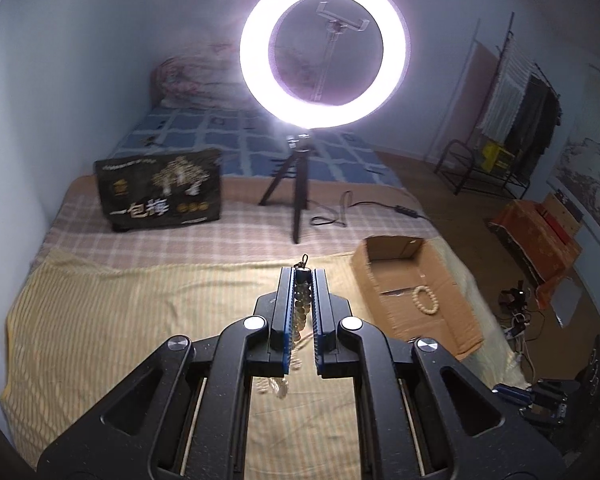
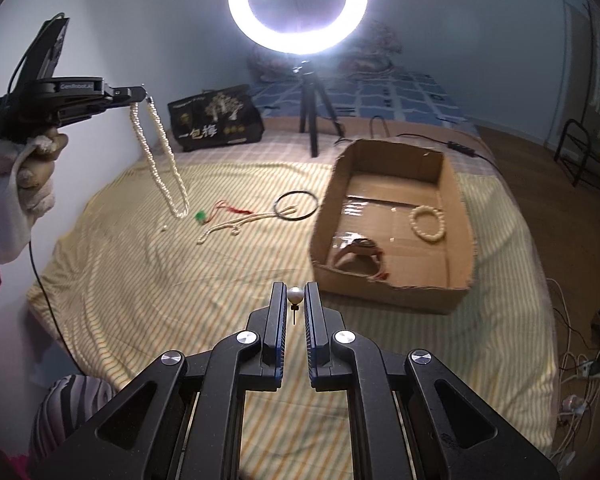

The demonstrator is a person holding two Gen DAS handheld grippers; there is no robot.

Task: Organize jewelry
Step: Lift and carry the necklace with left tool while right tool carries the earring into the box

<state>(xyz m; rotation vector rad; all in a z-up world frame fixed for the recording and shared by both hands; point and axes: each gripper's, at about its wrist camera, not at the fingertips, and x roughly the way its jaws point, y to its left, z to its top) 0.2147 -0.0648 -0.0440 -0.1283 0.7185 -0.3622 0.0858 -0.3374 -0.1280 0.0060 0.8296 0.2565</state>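
- Right gripper (image 2: 295,300) — nearest in its own view, jaws pinched on a pearl earring (image 2: 295,295); the round pearl sits between the tips, its thin post hanging down in the gap.
- Below it, the striped yellow bedspread (image 2: 160,280), wrinkled.
- Just ahead and to the right, a cardboard box (image 2: 392,292) rests on the bed, open at the top. Inside: a cream bead bracelet (image 2: 428,224) on the floor of the box toward the far right, and a brownish item with a shiny part near the front left corner — too unclear to name.
- Left of the box, loose on the bedspread: a black ring bangle (image 2: 296,206), a pale bead strand (image 2: 236,226) touching it, a red cord with a green piece (image 2: 220,212).
- Left gripper (image 2: 140,94), raised above the bed at the far left of the right view, jaws clamped on a pearl necklace (image 2: 160,160); the doubled strand hangs free, clear of the bedspread.
- Farther back: a black printed bag (image 2: 216,120), a tripod (image 2: 314,116), a lit ring light (image 2: 298,0).
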